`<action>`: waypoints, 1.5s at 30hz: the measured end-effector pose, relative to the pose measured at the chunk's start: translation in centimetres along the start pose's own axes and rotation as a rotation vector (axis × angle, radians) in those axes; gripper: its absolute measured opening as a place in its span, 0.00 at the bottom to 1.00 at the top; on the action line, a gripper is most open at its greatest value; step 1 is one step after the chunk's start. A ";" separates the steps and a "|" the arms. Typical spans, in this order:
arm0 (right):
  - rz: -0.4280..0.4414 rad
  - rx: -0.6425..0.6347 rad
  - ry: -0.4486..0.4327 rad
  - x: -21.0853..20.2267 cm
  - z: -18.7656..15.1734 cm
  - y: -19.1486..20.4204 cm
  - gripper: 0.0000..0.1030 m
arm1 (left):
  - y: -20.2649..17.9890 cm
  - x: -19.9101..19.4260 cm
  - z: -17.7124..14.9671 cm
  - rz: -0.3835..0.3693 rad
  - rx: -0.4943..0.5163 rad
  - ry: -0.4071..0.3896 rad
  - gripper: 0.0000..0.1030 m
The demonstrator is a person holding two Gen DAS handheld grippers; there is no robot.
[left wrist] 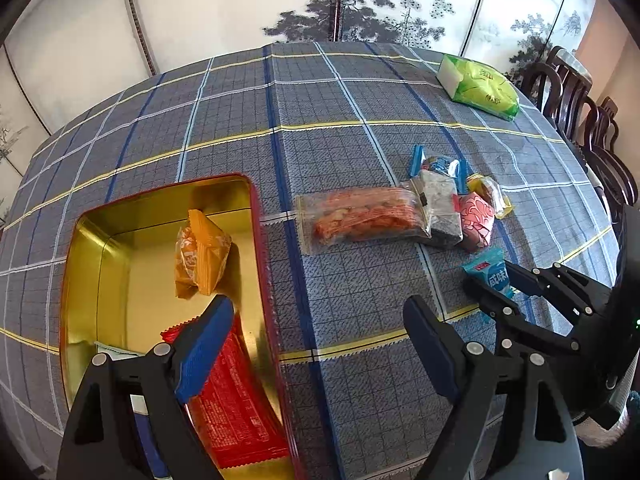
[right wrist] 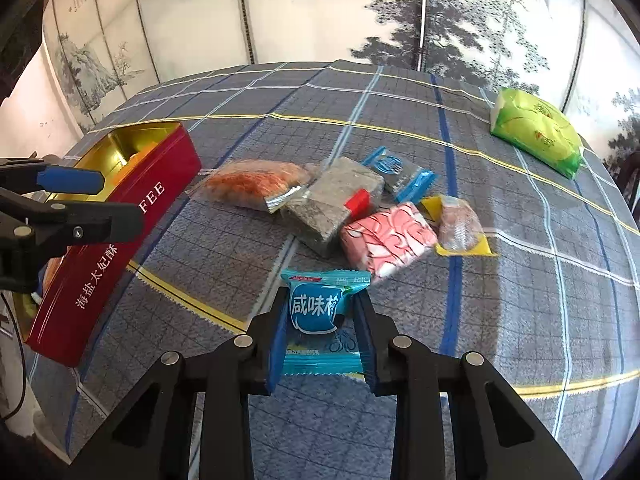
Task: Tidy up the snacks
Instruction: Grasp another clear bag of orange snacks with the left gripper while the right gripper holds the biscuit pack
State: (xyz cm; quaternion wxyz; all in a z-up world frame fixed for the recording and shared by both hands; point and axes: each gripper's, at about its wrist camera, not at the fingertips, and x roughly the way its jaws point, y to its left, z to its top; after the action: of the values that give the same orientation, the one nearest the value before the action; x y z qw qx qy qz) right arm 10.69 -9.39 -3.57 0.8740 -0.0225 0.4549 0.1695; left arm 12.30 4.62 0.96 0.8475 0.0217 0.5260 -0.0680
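Observation:
A red tin with a gold inside (left wrist: 116,240) sits on the left of the table; it also shows in the right wrist view (right wrist: 132,200). An orange snack packet (left wrist: 202,254) and a red packet (left wrist: 236,404) lie in it. My left gripper (left wrist: 316,336) is open and empty, over the tin's right rim. My right gripper (right wrist: 322,316) is shut on a blue snack packet (right wrist: 316,308), held just above the cloth; the packet also shows in the left wrist view (left wrist: 490,272). Several loose snacks lie in a pile: a clear orange bag (right wrist: 252,184), a grey pack (right wrist: 336,200), a pink pack (right wrist: 386,236).
A green tissue pack (right wrist: 536,132) lies at the far right of the checked tablecloth (right wrist: 520,280). A small blue packet (right wrist: 400,174) and a yellow-edged packet (right wrist: 460,226) lie in the pile. Dark wooden chairs (left wrist: 580,96) stand past the table's right edge. A painted screen stands behind.

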 end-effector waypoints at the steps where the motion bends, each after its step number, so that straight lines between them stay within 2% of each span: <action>1: -0.006 0.013 -0.003 -0.2 -0.2 -0.6 0.31 | -0.3 0.1 0.0 -0.003 0.003 0.000 0.82; 3: -0.029 0.065 -0.008 -0.7 -0.6 -2.4 0.31 | -1.0 0.4 0.0 -0.011 0.006 0.003 0.82; 8: -0.108 0.161 -0.029 -1.6 -0.9 -6.7 0.31 | -1.6 0.5 0.3 0.030 -0.013 -0.005 0.82; 10: -0.136 0.194 -0.036 -1.7 -1.1 -8.5 0.31 | -1.5 -0.2 0.6 0.039 -0.025 -0.037 0.82; 12: -0.135 0.222 -0.043 -1.8 -1.4 -9.8 0.31 | -1.4 -1.3 1.1 0.077 -0.011 -0.104 0.82; 14: -0.130 0.247 -0.049 -1.8 -1.5 -10.6 0.31 | -1.6 -1.6 1.9 0.077 0.055 -0.122 0.82; 18: -0.128 0.261 -0.063 -1.7 -1.6 -11.2 0.31 | -2.3 -0.6 3.3 0.030 0.218 -0.073 0.82; 27: -0.082 0.305 -0.080 -1.7 -1.7 -11.9 0.31 | -4.9 2.6 5.2 0.016 0.549 0.005 0.79; 31: -0.088 0.300 -0.079 -1.8 -1.8 -11.9 0.31 | -5.6 4.9 5.5 0.002 0.636 0.072 0.79; 35: -0.087 0.301 -0.079 -1.8 -1.7 -11.8 0.31 | -6.0 7.2 6.0 0.015 0.681 0.119 0.79; 40: -0.088 0.301 -0.078 -1.8 -1.7 -11.8 0.31 | -6.4 9.0 7.0 -0.029 0.662 0.145 0.69; 43: -0.089 0.301 -0.078 -1.8 -1.7 -11.8 0.31 | -6.2 9.2 7.5 -0.067 0.613 0.152 0.54; 45: -0.088 0.301 -0.078 -1.8 -1.7 -11.8 0.31 | -6.1 9.1 7.5 -0.068 0.597 0.142 0.45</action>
State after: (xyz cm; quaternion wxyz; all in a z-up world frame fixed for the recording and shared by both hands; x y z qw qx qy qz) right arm 12.14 -21.31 -4.52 0.8911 0.0956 0.4393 0.0618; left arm 22.12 -3.03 -3.67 0.7621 0.2570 0.5409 -0.2461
